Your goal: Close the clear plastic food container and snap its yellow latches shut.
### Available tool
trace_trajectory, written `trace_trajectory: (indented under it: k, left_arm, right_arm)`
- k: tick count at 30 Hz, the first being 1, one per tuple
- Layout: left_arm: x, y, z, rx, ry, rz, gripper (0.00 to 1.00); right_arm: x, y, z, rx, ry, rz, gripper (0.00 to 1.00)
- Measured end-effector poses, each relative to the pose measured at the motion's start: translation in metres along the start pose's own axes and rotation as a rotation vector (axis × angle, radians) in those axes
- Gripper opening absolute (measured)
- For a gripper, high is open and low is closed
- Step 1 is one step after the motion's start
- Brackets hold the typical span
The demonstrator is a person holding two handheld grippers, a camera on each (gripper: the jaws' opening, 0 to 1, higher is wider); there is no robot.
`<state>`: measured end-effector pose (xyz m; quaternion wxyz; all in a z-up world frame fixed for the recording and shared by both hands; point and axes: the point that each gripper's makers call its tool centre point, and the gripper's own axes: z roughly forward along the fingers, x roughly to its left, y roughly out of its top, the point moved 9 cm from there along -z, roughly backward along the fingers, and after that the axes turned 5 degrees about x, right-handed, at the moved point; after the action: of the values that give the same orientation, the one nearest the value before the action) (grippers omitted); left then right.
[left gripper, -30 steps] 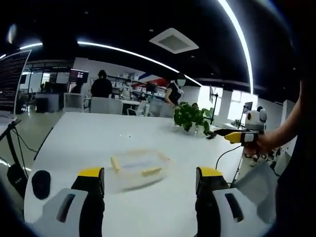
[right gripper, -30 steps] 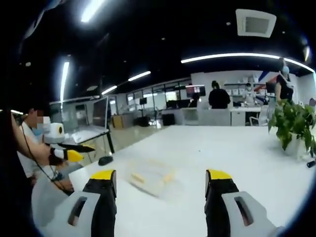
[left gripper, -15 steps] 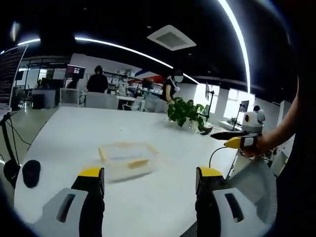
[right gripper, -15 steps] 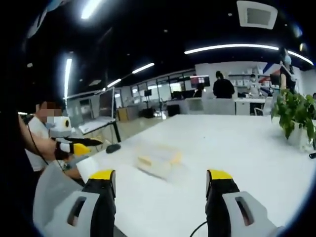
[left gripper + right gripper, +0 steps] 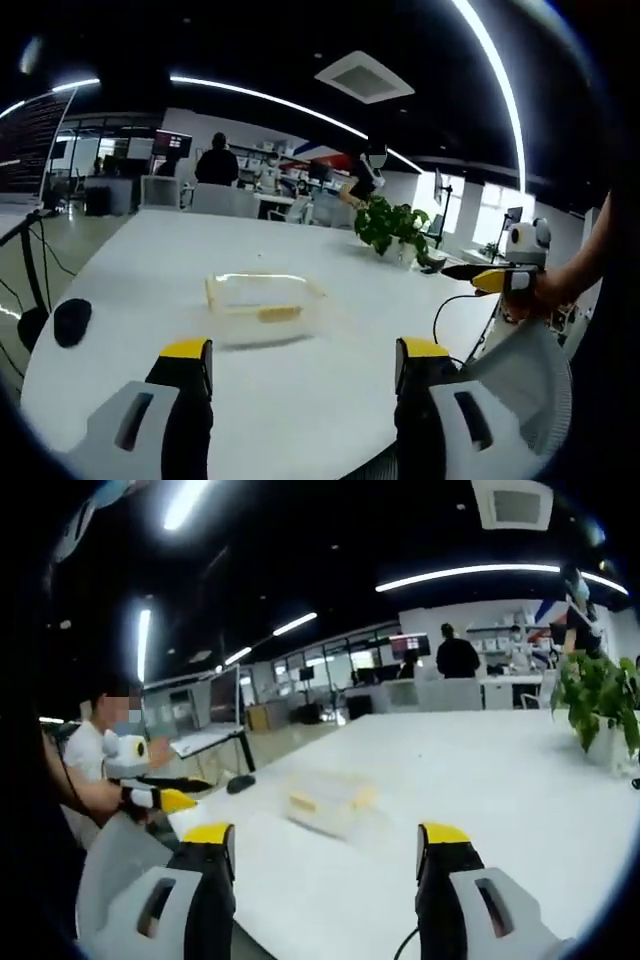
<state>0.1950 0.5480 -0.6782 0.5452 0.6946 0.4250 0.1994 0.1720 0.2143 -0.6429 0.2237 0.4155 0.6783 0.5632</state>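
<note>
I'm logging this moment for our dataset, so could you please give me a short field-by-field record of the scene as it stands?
surface: large white table
task item: clear plastic food container with yellow latches, alone mid-table, touched by neither gripper
lid state: cannot tell, too blurred
left gripper: jaws open, short of the container
right gripper: jaws open, short of the container
nearby: leafy green potted plant on the table's far side; small black oval object near the table edge
background: open office, people at desks
</note>
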Motion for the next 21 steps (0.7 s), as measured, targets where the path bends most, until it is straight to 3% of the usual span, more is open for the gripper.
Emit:
trace_trajectory:
  k: [3, 8, 15, 21]
  left_arm:
    - [0.002, -0.003, 0.0, -0.003, 0.055, 0.064, 0.73]
    - [0.006, -0.006, -0.002, -0.004, 0.101, 0.08, 0.72]
    - [0.006, -0.006, 0.0, -0.012, 0.108, 0.107, 0.74]
    - [0.005, -0.008, 0.002, 0.027, 0.107, 0.114, 0.74]
  right_arm:
    - [0.0, -0.003, -0.002, -0.012, -0.024, -0.006, 0.73]
    - [0.007, -0.004, 0.001, -0.023, -0.011, -0.044, 0.72]
    - [0.012, -0.006, 0.0, -0.03, 0.034, -0.066, 0.71]
    - [0.013, -0.009, 0.002, -0.003, 0.046, -0.067, 0.7]
